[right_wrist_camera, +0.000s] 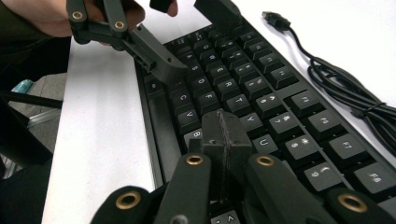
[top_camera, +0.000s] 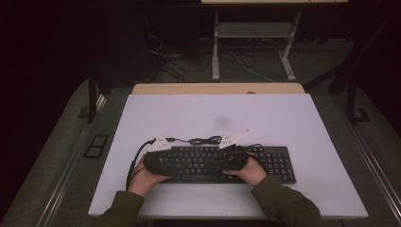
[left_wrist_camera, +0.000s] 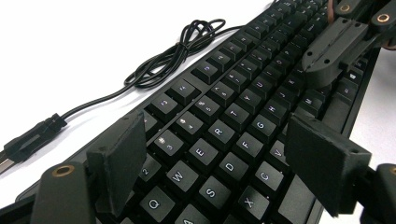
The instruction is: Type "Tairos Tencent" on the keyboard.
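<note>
White surface (top_camera: 293, 123), dim room; black keyboard (top_camera: 276, 163) near front edge, cable (top_camera: 205, 140) coiled behind. Left gripper (left_wrist_camera: 212, 163) released over the QWERTY keys; right gripper (right_wrist_camera: 224, 135) clenched, empty, tip at keys. Best pressing one key squarely.

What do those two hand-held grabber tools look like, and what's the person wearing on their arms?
Each tool is matt black plastic: the left gripper has two flat rectangular pads on linked bars with brass-coloured pivot pins, and the right gripper is built the same. Each carries a pale grey three-cornered plate on top and trails a black cable. The person's sleeves are dark olive green.
</note>
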`<state>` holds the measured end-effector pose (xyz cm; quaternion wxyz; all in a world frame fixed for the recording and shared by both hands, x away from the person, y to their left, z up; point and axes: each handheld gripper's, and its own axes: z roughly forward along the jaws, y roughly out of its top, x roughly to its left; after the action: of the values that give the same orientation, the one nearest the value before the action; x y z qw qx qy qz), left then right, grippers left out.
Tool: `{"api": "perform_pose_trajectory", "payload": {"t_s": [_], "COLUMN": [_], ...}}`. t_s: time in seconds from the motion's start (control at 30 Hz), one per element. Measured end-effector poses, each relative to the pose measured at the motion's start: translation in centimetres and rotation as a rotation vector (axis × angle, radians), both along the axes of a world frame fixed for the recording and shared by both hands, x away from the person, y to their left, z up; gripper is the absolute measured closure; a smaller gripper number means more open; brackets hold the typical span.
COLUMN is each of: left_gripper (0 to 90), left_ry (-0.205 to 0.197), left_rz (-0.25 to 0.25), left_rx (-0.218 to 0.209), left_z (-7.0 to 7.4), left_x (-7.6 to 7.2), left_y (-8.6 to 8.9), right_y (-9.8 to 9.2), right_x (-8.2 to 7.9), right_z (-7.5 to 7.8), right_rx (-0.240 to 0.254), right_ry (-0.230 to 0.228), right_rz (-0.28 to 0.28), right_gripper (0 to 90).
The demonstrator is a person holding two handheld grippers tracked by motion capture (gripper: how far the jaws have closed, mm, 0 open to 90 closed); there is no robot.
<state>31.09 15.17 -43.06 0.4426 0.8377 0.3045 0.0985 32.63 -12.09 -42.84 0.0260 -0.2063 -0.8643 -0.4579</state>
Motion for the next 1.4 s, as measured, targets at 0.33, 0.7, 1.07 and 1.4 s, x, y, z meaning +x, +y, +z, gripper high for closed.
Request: {"api": "perform_pose_trajectory", "payload": {"t_s": [0.33, 0.7, 1.07, 1.4], "left_gripper": [20.2, 20.2, 20.2, 20.2], "left_ry": [0.004, 0.006, 0.006, 0.006], "left_rz": [-0.001, -0.002, -0.003, -0.001], "left_rx": [0.003, 0.005, 0.007, 0.005], "left_z": [0.0, -0.1, -0.1, -0.1], "left_x": [0.0, 0.0, 0.0, -0.1], "left_y": [0.0, -0.1, -0.1, -0.1], "right_y": [0.4, 1.1, 1.3, 1.3], "right_x": [-0.2, -0.4, -0.5, -0.5], "right_z": [-0.4, -0.8, -1.0, -1.2], "right_rx": [-0.025, -0.063, -0.081, -0.089], "right_ry": [0.006, 0.011, 0.015, 0.023], "right_rz": [0.017, 0.032, 0.033, 0.035], "right_gripper": [89.3, 89.3, 89.3, 89.3]}}
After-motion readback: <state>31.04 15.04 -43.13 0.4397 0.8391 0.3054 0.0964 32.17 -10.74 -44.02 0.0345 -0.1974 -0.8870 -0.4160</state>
